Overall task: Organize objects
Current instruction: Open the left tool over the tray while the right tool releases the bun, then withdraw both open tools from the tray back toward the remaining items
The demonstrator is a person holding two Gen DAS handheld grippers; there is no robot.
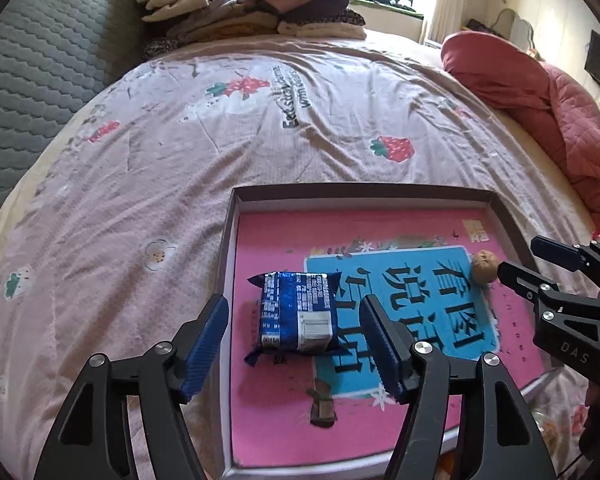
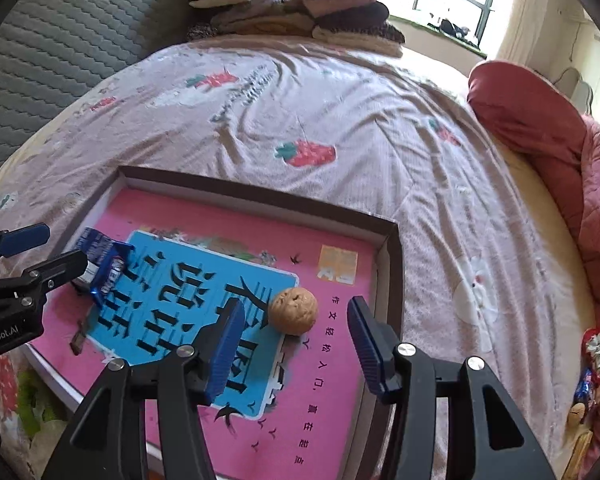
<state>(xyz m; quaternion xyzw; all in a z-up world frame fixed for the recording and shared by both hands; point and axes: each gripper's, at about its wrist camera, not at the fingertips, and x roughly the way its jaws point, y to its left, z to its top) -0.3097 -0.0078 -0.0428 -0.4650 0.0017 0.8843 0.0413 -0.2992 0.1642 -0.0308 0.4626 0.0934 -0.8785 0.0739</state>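
Tongs spread on both sides, pinching nothing. Left gripper [image 1: 294, 336] straddles the blue snack packet [image 1: 296, 312], which is light, crinkly and slippery, so best taken across its flat sides. Right gripper [image 2: 296, 344] has the walnut [image 2: 293, 311] at twelve o'clock: hard, round, prone to roll. Both lie in a shallow box [image 2: 392, 248] on a strawberry-print bedsheet [image 1: 260, 140], with folded clothes [image 1: 252, 4] beyond.

A blue foil snack packet [image 1: 296, 312] lies flat at the left inside a shallow box [image 1: 226, 264], on its pink book; a tan walnut [image 2: 293, 311] rests at the right.
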